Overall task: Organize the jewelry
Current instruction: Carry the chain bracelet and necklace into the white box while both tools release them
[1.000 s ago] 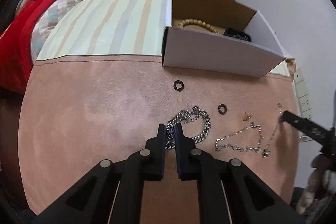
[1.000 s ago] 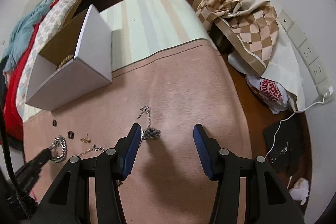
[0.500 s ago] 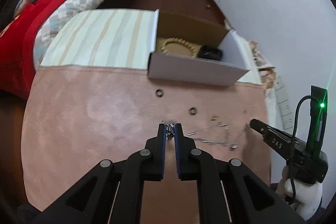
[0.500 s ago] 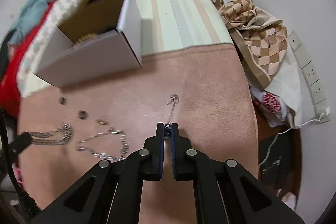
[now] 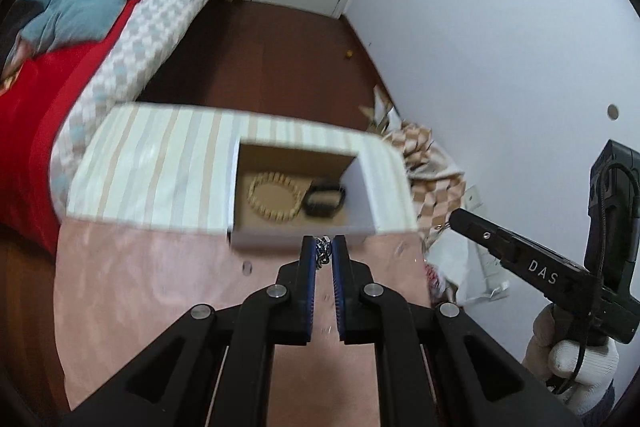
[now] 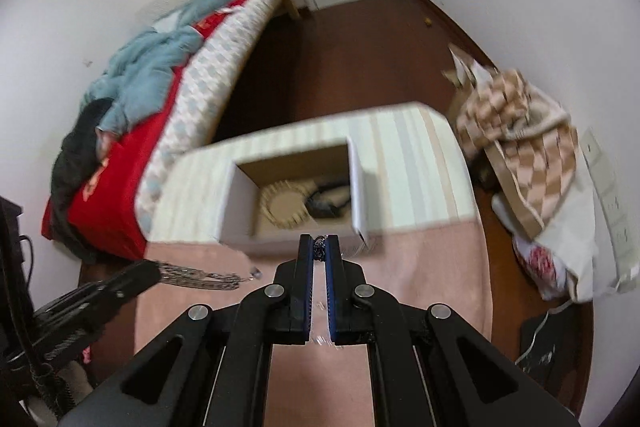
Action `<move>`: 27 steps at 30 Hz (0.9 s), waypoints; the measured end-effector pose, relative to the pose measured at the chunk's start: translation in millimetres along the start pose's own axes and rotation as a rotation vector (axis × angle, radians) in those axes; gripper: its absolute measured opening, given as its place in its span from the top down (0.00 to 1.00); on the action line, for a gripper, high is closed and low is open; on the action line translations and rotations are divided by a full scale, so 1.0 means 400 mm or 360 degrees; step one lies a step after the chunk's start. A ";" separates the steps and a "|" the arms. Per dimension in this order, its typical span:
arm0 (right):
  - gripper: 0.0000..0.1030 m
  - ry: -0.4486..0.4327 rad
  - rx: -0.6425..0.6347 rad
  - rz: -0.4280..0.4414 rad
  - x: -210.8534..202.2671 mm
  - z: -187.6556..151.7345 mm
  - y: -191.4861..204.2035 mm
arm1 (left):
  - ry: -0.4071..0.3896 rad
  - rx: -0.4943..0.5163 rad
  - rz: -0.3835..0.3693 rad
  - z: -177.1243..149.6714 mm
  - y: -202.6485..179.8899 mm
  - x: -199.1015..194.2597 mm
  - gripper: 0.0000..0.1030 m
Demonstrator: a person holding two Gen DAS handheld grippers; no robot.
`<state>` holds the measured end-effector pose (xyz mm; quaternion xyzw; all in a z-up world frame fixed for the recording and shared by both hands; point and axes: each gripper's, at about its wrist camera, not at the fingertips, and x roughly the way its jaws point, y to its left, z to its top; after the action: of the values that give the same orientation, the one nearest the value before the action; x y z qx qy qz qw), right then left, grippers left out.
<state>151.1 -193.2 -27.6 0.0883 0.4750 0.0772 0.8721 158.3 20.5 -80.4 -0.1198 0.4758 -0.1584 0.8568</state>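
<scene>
My left gripper [image 5: 323, 254] is shut on a thick silver chain [image 5: 322, 253], held above the pink mat just in front of the open cardboard box [image 5: 300, 238]. The chain also hangs from the left gripper in the right wrist view [image 6: 200, 274]. My right gripper [image 6: 320, 251] is shut on a thin silver necklace [image 6: 319, 247], also just in front of the box [image 6: 240, 203]. The box holds a beaded bracelet [image 5: 274, 198] and a black item [image 5: 324, 202]. The right gripper also shows at the right of the left wrist view [image 5: 458, 218].
A small black ring [image 5: 247, 268] lies on the pink mat [image 5: 140, 287]. The box sits on a striped cloth [image 5: 160, 167]. A bed with red and blue bedding [image 5: 60, 59] is to the left. A checkered bag [image 6: 520, 131] lies at right by the wall.
Both grippers have lifted their chains off the mat and moved forward toward the box. The box now looks nearer, and the view is blurred by motion.
</scene>
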 end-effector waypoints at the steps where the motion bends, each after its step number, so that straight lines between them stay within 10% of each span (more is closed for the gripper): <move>1: 0.94 -0.0004 -0.0021 0.0005 0.001 0.024 0.012 | -0.0018 0.0021 0.0001 0.028 -0.006 0.001 0.95; 27: 0.94 0.0374 -0.0175 -0.0133 0.467 0.256 0.019 | 0.0330 -0.0088 0.0230 0.213 0.128 0.381 0.87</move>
<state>337.2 -153.1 -123.6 0.0109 0.5723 0.0765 0.8164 314.9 13.4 -172.9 -0.0918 0.5735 -0.0946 0.8085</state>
